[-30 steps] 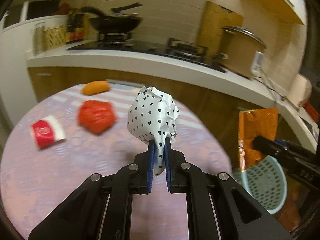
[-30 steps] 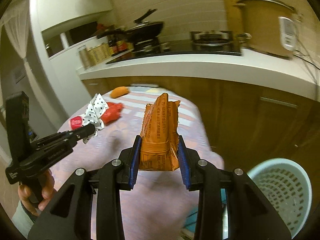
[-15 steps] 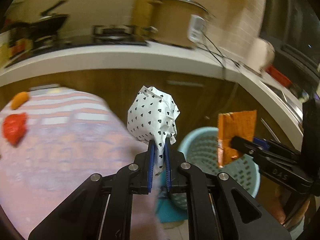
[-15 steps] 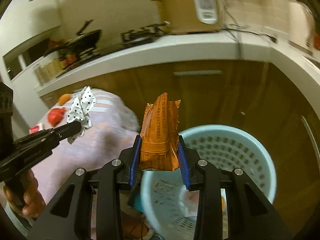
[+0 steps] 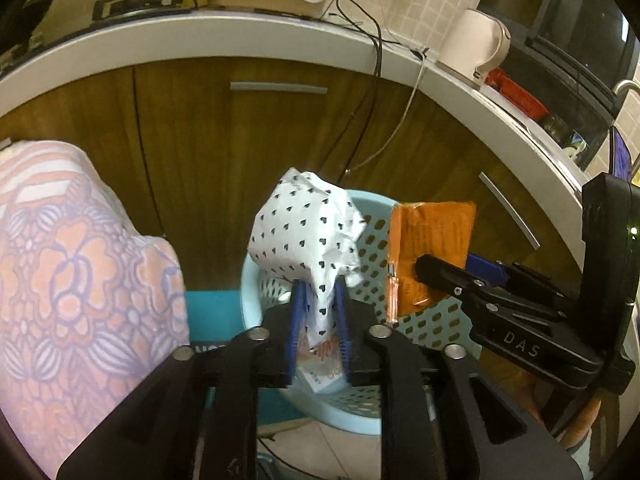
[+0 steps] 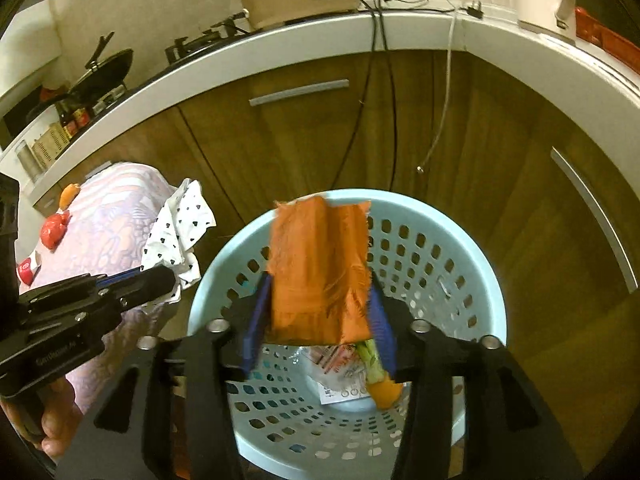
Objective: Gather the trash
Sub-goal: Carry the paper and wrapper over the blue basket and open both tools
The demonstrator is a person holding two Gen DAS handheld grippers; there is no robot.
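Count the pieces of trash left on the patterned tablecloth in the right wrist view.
3. An orange piece at the far end, a crumpled red piece nearer, and a red-and-white wrapper nearest, beside the left tool. That tool may hide others.

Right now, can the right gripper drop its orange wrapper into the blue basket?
Probably yes. The right gripper holds the orange wrapper above the open blue basket, with nothing between them. The left gripper and its spotted paper sit off to the side.
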